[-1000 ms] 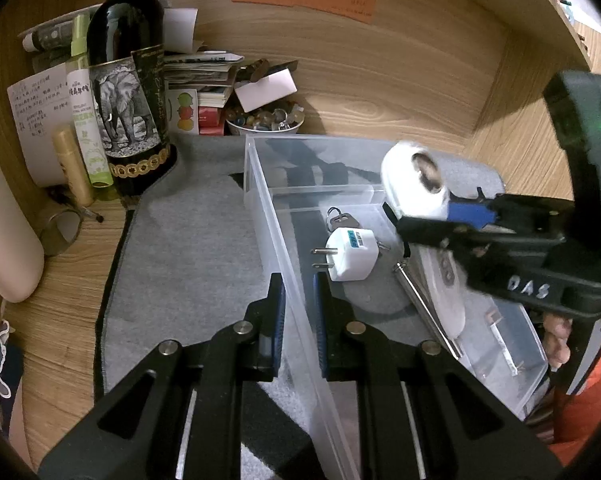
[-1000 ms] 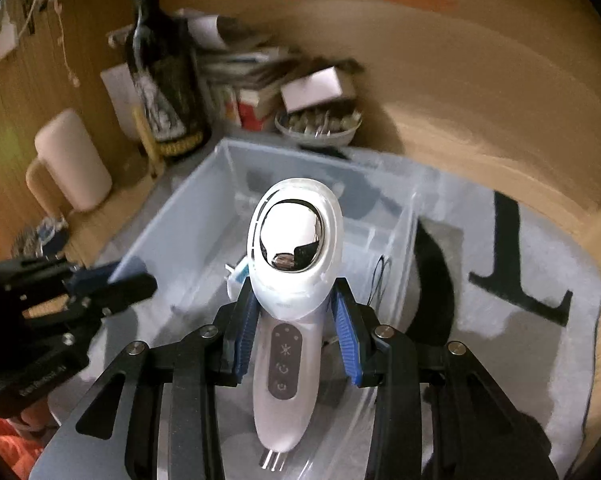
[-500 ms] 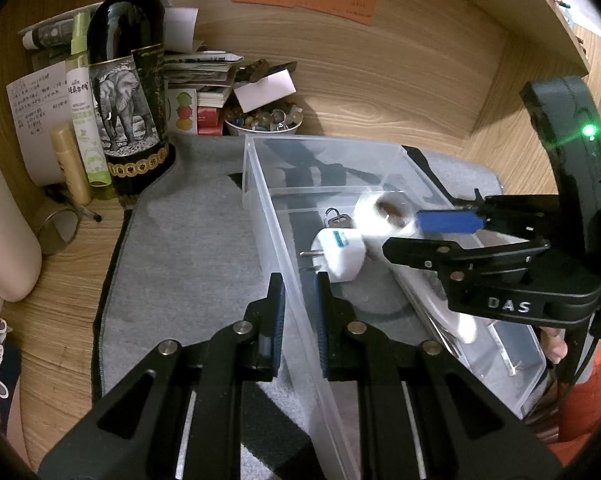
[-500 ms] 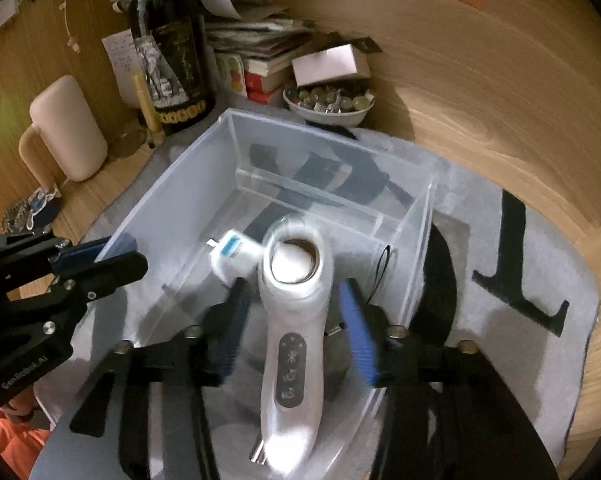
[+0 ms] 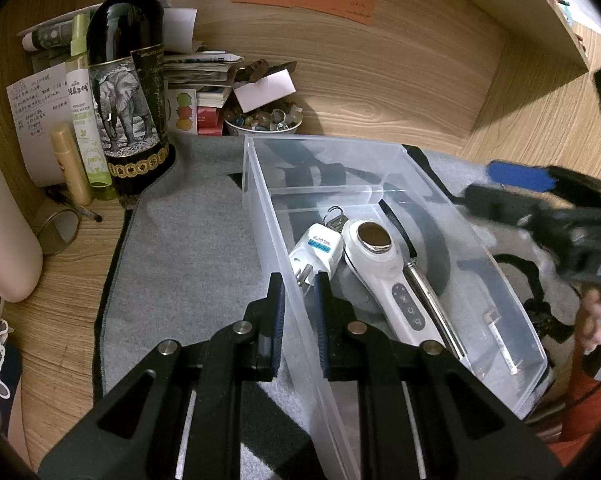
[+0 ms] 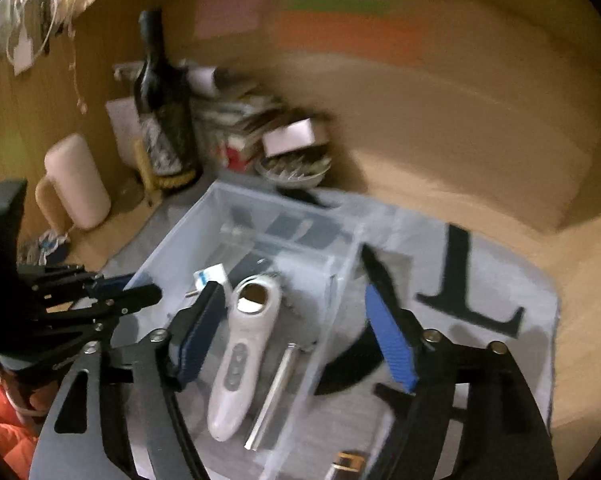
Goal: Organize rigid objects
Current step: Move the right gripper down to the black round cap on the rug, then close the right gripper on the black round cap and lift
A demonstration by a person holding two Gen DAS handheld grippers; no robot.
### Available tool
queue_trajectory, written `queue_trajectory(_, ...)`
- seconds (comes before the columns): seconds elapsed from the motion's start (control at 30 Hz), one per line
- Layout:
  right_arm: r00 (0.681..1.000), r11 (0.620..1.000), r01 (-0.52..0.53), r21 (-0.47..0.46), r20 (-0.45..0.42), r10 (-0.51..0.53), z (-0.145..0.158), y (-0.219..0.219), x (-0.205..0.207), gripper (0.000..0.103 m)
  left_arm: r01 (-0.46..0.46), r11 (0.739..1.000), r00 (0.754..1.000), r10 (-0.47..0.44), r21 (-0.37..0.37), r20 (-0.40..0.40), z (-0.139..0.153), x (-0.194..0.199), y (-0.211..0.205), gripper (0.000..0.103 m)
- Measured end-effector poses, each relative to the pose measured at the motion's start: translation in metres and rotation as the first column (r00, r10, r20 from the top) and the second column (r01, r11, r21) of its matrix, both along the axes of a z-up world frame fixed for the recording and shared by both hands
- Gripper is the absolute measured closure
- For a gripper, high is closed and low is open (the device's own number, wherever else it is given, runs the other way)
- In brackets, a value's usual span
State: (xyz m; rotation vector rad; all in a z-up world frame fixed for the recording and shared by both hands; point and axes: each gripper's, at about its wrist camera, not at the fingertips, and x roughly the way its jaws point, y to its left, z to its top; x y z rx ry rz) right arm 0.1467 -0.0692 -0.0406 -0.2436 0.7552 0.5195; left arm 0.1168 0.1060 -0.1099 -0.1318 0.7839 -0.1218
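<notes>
A: Where is the white handheld device with the round metal head lying?

B: It is lying flat inside the clear plastic bin, in the near compartment, with a white plug adapter just beside it on one side and a slim silver metal rod along the other. A key ring is sitting behind the adapter.

A: What is the right gripper doing?

B: Its jaws are opening, with blue pads spread wide on either side of the device and touching nothing; the device is resting free on the bin floor.

A: And the left gripper?

B: Its jaws are closed, pinching the bin's near side wall between them.

A: What is standing around the bin?

B: The bin is sitting on a grey felt mat on the wooden desk. A dark wine bottle with an elephant label is standing upright beyond the mat's corner, and a small bowl of stones is sitting just behind the bin
</notes>
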Motion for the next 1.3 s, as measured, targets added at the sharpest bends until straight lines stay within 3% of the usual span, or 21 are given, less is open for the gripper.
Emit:
queue_trajectory(0.13, 0.995, 0.996, 0.085, 0.015, 0.054, -0.086, 0.014, -0.025, -0.008, 0.023, 0.0, 1.0, 1.0, 0.0, 0.003, 0.001, 0.0, -0.001, 0.0, 0.089)
queue_trajectory(0.4, 0.947, 0.952, 0.305, 0.008, 0.1, -0.304, 0.023, -0.092, -0.028, 0.022, 0.002, 1.0, 1.0, -0.002, 0.006, 0.001, 0.0, -0.001, 0.001, 0.089)
queue_trajectory(0.57, 0.909, 0.91, 0.415, -0.023, 0.057, -0.413, 0.005, -0.123, -0.044, 0.022, 0.003, 1.0, 1.0, -0.003, 0.0, -0.003, 0.0, -0.002, 0.001, 0.089)
queue_trajectory(0.9, 0.88, 0.891, 0.452, -0.041, -0.141, -0.453, -0.055, -0.152, -0.069, 0.024, -0.006, 0.999, 1.0, 0.006, 0.034, -0.015, 0.0, -0.003, -0.005, 0.089)
queue_trajectory(1.1, 0.879, 0.904, 0.427, -0.028, -0.221, -0.422, -0.072, -0.16, -0.079, 0.051, -0.013, 0.999, 1.0, 0.014, 0.049, -0.02, -0.001, -0.005, -0.007, 0.089)
queue_trajectory(1.3, 0.898, 0.924, 0.382, -0.016, -0.229, -0.375, -0.079, -0.154, -0.076, 0.072, -0.019, 0.998, 1.0, 0.02, 0.051, -0.023, -0.003, -0.006, -0.009, 0.089)
